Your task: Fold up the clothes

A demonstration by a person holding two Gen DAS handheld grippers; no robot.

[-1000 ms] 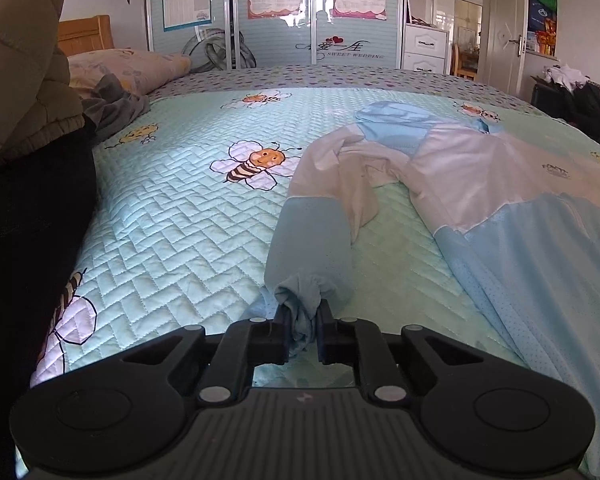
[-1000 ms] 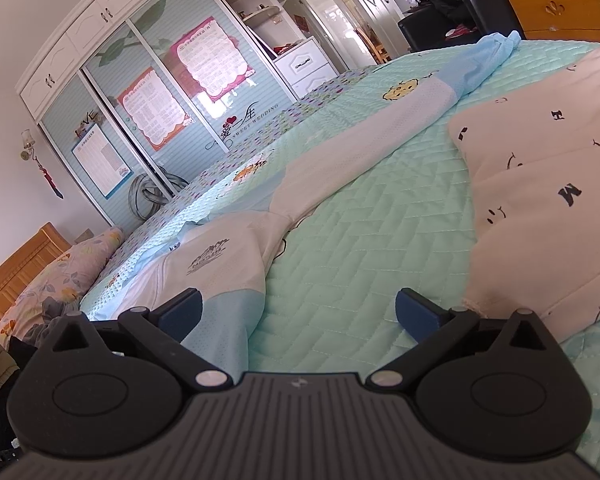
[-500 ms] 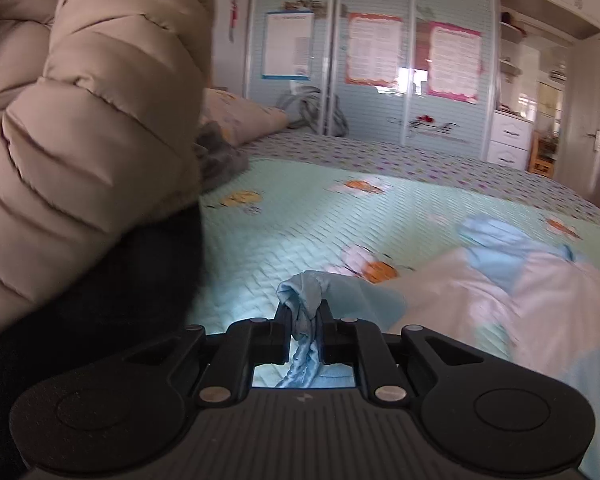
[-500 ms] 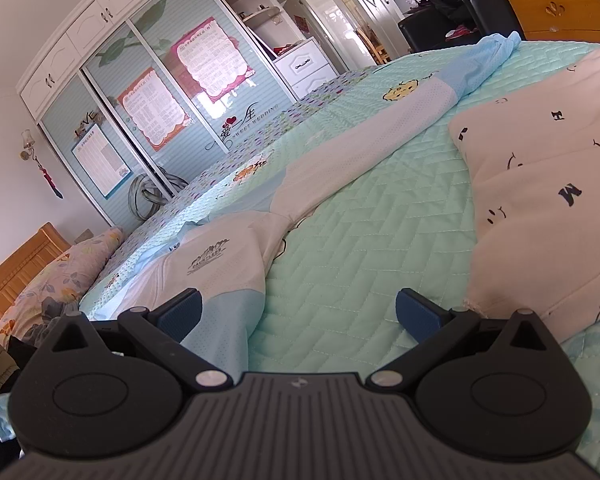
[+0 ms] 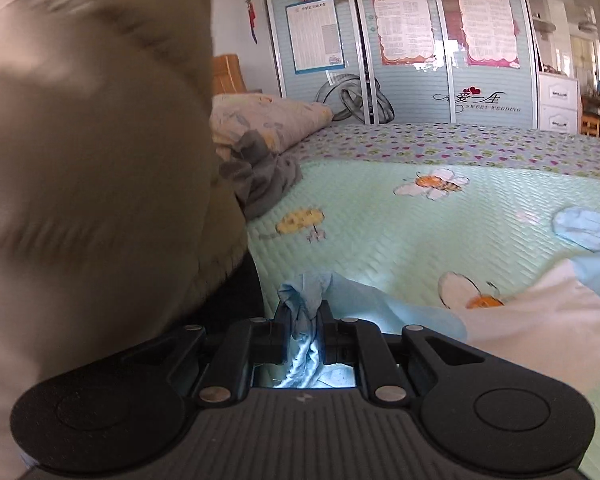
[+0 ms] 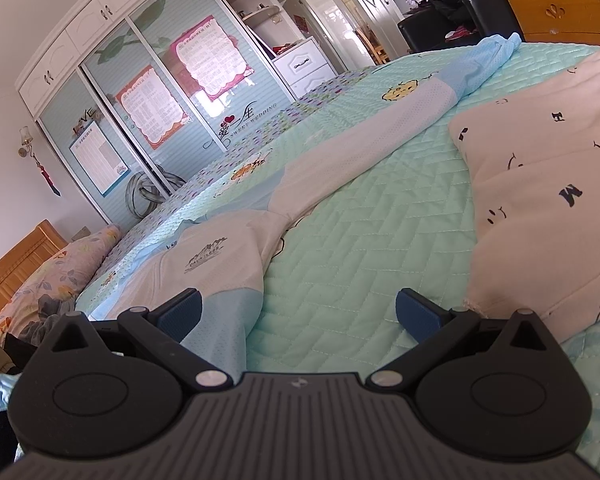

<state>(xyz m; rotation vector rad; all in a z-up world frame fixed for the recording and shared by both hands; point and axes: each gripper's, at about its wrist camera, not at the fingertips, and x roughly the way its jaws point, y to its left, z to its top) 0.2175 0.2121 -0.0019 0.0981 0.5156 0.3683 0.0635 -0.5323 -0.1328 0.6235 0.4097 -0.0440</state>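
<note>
Left gripper (image 5: 303, 322) jaws clamped on the light-blue sleeve cuff (image 5: 300, 300), the jacket (image 6: 220, 264) trailing rightward across the bed (image 6: 360, 272); right gripper (image 6: 298, 312) jaws apart, empty, beside the jacket's hem.

Left of your left gripper (image 5: 304, 316), your blurred padded sleeve (image 5: 92, 160) hides that whole side of the bed. The blue cuff (image 5: 305, 300) pinched between its fingers drops out of sight behind the gripper body. Right of your right gripper (image 6: 298, 310), the printed cream garment (image 6: 540, 208) runs off frame.
</note>
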